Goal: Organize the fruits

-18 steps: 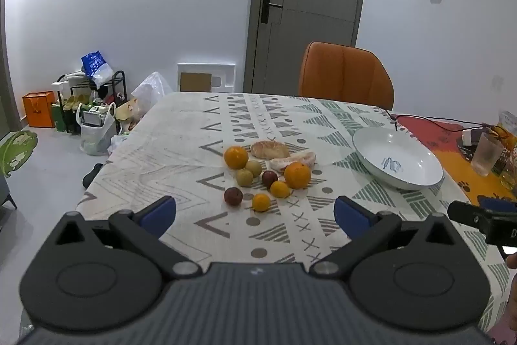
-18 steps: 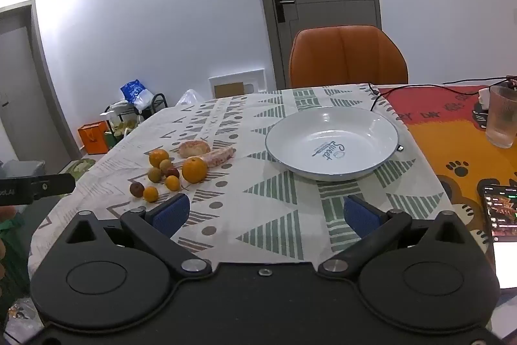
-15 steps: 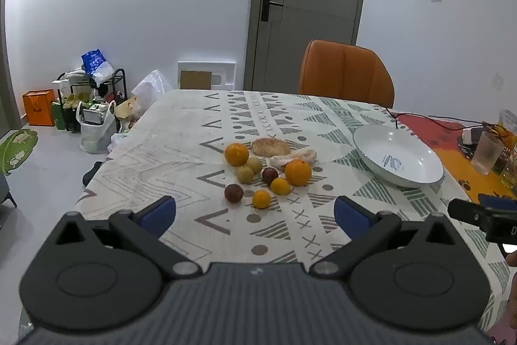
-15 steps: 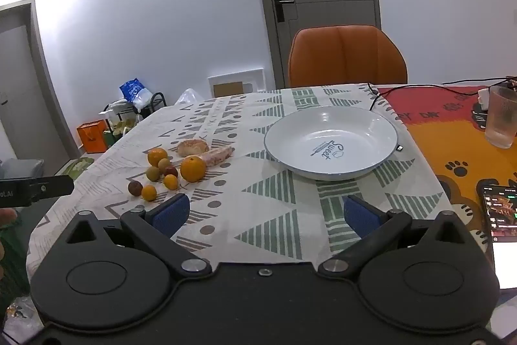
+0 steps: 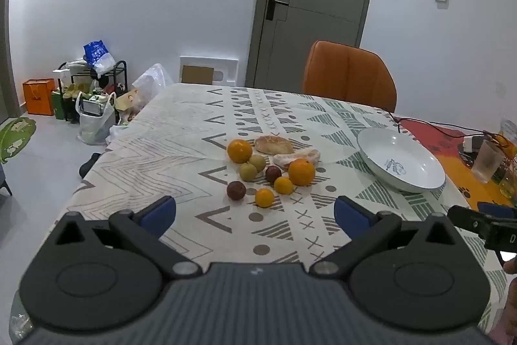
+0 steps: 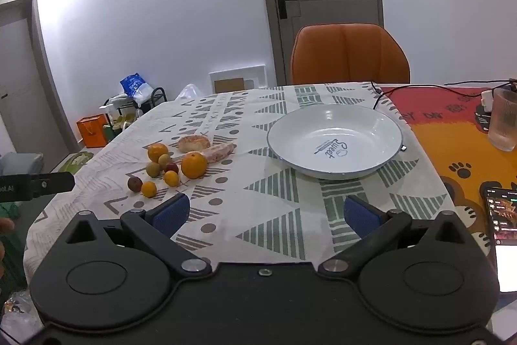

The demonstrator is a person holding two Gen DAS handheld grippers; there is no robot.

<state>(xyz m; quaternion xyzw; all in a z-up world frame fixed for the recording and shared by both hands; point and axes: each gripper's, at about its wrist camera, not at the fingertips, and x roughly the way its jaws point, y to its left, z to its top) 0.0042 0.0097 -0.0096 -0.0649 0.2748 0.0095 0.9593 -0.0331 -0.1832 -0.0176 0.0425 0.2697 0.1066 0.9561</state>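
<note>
both grippers eased back, fruit untouched

since the earlier frames both views have drawn back slightly, so the fruit (image 5: 269, 168) sits a touch lower in frame. left gripper (image 5: 255, 212) hangs level over the near table edge, jaws spread wide, nothing between them. right gripper (image 6: 265, 212) is posed the same, released. the fruit lies clustered at centre of the left view, left of centre in the right view. the plate (image 6: 336, 172) sits right of it, well apart. bare cloth (image 5: 181, 151) stretches between grippers and fruit.
</note>
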